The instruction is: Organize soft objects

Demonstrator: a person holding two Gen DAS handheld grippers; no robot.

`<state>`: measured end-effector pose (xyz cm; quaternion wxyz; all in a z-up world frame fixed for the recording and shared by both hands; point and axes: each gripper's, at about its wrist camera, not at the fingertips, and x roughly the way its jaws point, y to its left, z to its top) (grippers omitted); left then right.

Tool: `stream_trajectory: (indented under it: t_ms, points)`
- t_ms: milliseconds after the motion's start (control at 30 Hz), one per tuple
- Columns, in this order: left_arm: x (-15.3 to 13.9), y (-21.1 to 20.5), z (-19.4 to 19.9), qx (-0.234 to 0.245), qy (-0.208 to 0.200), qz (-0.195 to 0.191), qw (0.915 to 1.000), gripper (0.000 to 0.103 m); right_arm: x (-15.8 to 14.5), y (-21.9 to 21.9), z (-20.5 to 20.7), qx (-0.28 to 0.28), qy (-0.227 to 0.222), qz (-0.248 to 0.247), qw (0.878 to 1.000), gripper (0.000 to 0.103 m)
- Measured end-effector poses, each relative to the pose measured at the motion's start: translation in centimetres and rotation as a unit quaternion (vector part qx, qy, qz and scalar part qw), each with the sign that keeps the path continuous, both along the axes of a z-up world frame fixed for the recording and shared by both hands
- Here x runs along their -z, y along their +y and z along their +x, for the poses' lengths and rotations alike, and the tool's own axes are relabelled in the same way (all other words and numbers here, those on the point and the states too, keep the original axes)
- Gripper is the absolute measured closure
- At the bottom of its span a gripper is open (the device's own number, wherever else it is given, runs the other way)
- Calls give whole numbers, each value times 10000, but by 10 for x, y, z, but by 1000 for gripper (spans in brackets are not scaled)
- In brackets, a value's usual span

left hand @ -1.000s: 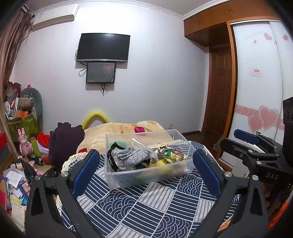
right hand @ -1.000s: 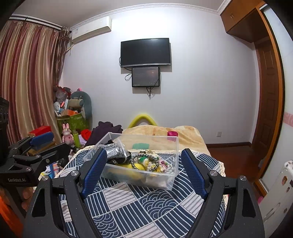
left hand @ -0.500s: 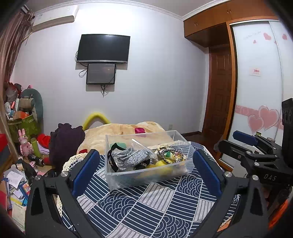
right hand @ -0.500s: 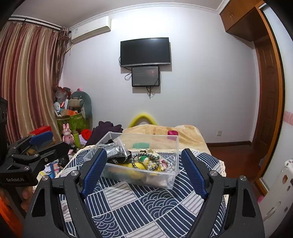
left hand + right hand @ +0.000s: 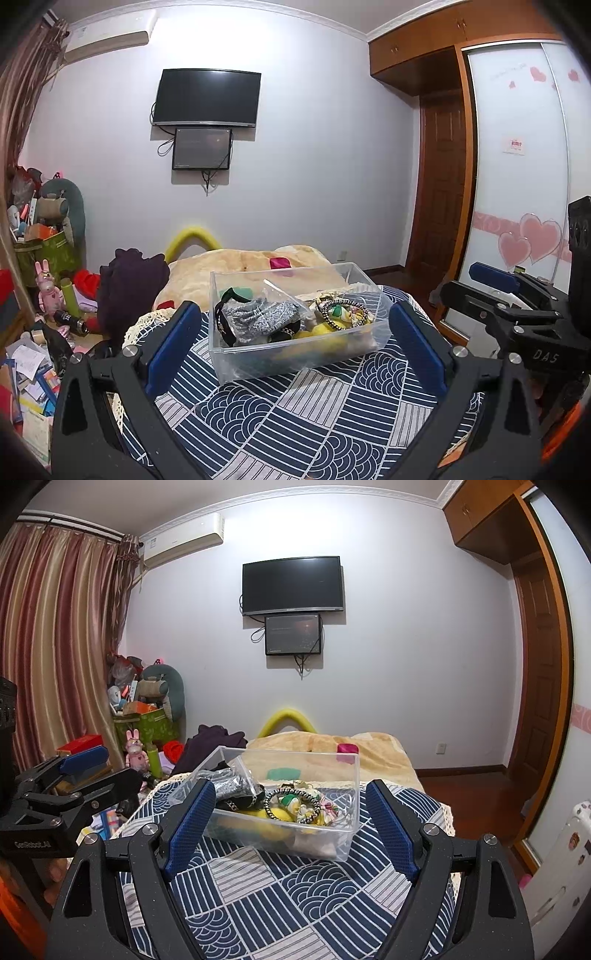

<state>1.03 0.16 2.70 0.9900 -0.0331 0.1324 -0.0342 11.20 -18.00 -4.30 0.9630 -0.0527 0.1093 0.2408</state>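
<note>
Ahead of both grippers: the clear bin (image 5: 295, 347) of soft objects on the patterned cloth (image 5: 314, 413).
Left gripper (image 5: 291, 343) spread wide, holding nothing; right gripper (image 5: 291, 821) likewise, the bin just beyond their fingertips.

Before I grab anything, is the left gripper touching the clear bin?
Apart. In the left wrist view, patterned cloth shows between the open left gripper and the clear bin.

Wall-mounted black flat television (image 5: 292, 585) above a smaller dark screen (image 5: 293, 634). White air conditioner unit (image 5: 183, 538) beside striped red-gold curtains (image 5: 55, 646). Brown wooden door (image 5: 439, 199); pink rabbit toy (image 5: 135, 748) on the floor.
</note>
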Motion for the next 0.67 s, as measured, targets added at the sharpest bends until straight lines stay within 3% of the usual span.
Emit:
stream_trajectory:
  t_ms: [667]
  points:
    - [4, 1, 4, 35, 173, -141, 9997, 0, 2, 2, -1, 5, 59, -24, 10000, 19]
